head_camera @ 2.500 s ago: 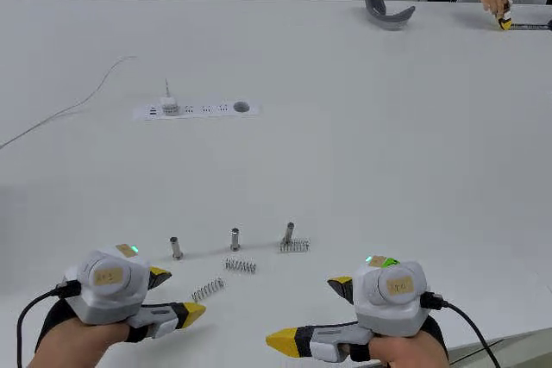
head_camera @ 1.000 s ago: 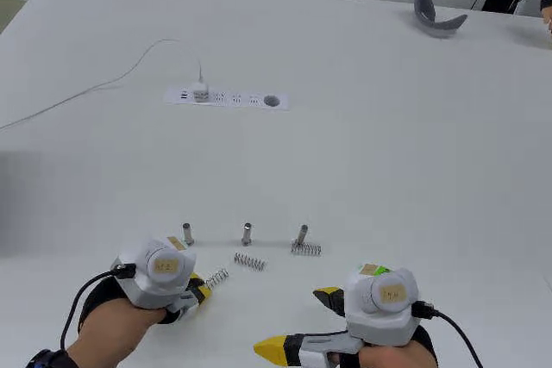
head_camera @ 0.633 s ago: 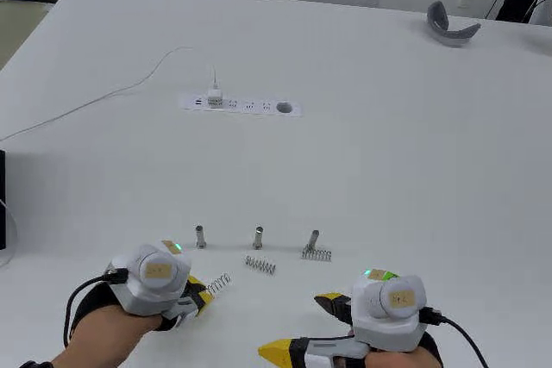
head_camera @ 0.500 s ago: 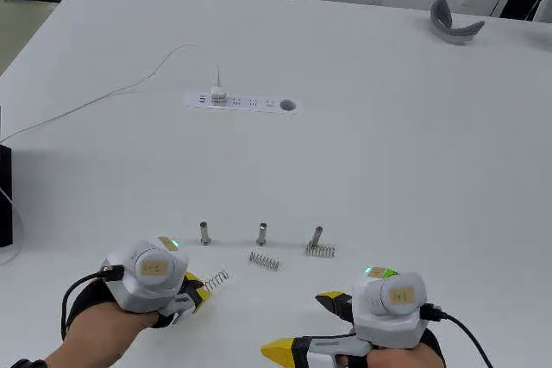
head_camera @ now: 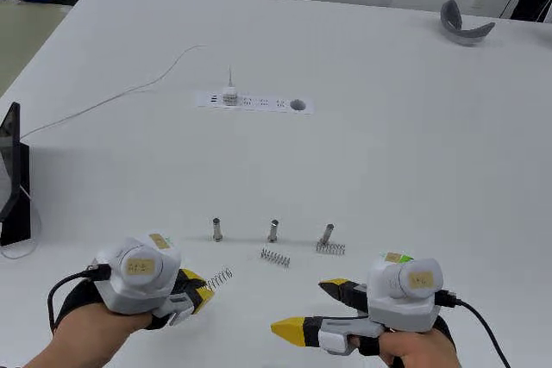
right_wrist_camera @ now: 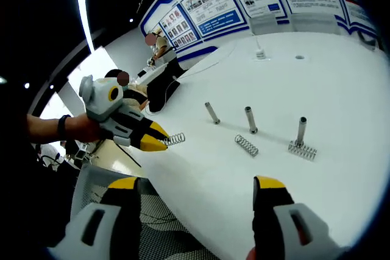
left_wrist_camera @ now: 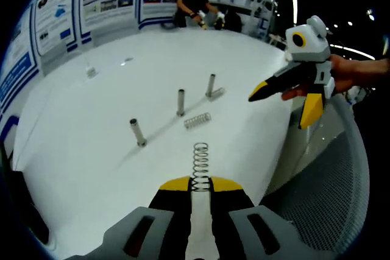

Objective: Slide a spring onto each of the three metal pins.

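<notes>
Your left gripper [left_wrist_camera: 200,182] is pinched on one end of a spring [left_wrist_camera: 200,159], free end forward, looks set to thread the left pin [left_wrist_camera: 138,133]. Right gripper [right_wrist_camera: 196,182] gapes empty. Two loose springs [head_camera: 275,257] lie by the other pins [head_camera: 272,231], all bare

Your wide white tabletop [head_camera: 414,152] carries 3 short upright metal pins [head_camera: 273,231] in a row near the front. 2 small steel coil springs [head_camera: 275,257] lie flat: one just before the mid pin, the other touching the right pin's base. A 3rd spring [head_camera: 218,278] is front-left, its end pinched in your left gripper [head_camera: 203,289]. Further back: white power strip [head_camera: 254,102] w/ thin white cable [head_camera: 129,90]. Far-right corner: grey curved band [head_camera: 466,27]. Left edge: black screen [head_camera: 12,178].
</notes>
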The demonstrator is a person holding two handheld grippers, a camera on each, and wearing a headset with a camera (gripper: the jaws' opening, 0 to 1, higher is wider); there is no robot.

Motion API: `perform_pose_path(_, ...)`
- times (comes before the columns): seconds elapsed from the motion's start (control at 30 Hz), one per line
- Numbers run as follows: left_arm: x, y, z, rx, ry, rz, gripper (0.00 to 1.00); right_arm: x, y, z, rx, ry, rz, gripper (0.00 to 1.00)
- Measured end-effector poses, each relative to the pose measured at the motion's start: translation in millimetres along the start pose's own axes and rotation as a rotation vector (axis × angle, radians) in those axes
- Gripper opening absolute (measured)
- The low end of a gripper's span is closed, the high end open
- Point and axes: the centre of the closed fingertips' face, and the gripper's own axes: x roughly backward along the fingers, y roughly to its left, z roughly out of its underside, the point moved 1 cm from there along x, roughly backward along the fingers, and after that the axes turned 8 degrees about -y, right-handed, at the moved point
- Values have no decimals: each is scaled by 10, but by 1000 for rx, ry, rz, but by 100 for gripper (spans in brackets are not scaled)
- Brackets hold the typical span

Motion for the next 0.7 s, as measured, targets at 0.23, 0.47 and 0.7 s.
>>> perform_pose_path(0.23, 89, -100, -118, -44, -15, 29, 10, -77, 94, -150, -8, -40, -40, 70)
perform_pose_path(0.47, 137, -222, -252, -87, -33, 56, 10, -153, 201, -243, -32, -68, -96, 65)
perform_pose_path(0.7, 105, -389, -402, -125, -55, 92, 10, -192, 294, -324, -98, -101, -147, 57)
